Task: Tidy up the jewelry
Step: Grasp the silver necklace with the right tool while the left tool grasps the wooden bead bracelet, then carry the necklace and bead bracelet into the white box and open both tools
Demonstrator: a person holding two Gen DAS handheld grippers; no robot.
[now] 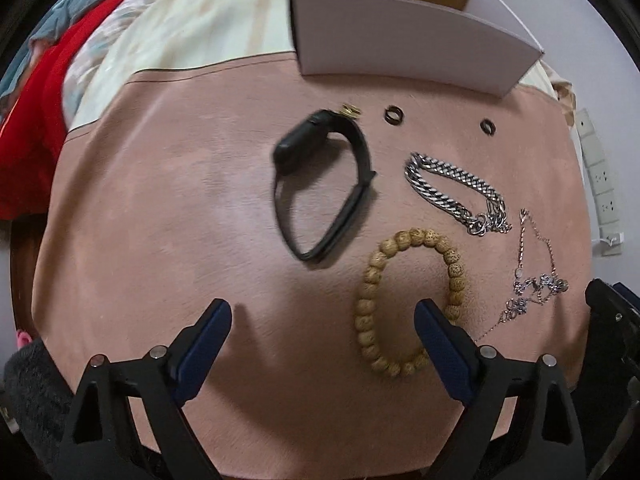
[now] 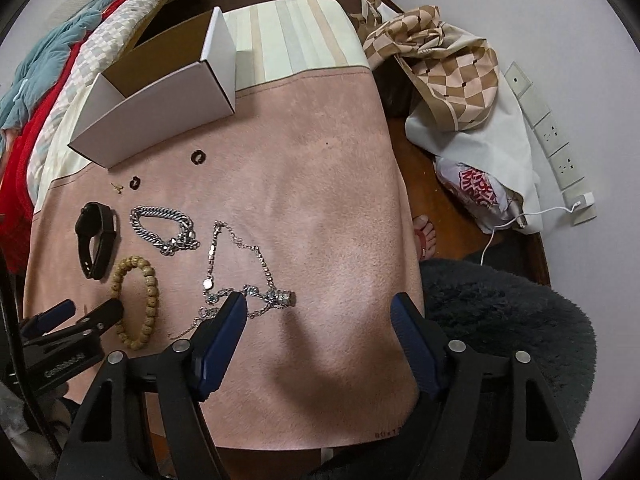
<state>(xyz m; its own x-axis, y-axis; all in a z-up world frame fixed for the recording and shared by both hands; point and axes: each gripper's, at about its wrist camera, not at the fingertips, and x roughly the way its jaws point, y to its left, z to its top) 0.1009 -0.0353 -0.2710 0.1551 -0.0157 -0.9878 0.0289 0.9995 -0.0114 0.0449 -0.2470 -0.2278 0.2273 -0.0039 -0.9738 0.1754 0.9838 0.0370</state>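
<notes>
Jewelry lies on a pink mat (image 1: 160,200) (image 2: 328,160): a black smartwatch (image 1: 320,184) (image 2: 96,238), a wooden bead bracelet (image 1: 408,300) (image 2: 136,300), a thick silver chain bracelet (image 1: 456,192) (image 2: 164,228), a thin silver necklace (image 1: 536,276) (image 2: 248,276), two dark rings (image 1: 394,114) (image 1: 487,126) (image 2: 197,157) (image 2: 135,182) and a small gold piece (image 1: 350,111) (image 2: 117,187). An open white box (image 1: 408,48) (image 2: 160,92) stands at the mat's far edge. My left gripper (image 1: 322,320) is open above the mat, its right finger over the bead bracelet. My right gripper (image 2: 318,312) is open beside the necklace.
Red and teal bedding (image 2: 36,92) lies at the left. A checkered cloth and bags (image 2: 460,80) sit on the wooden floor at the right, with a wall power strip (image 2: 548,136), a white cable, a person's foot (image 2: 424,236) and a dark fluffy rug (image 2: 512,320).
</notes>
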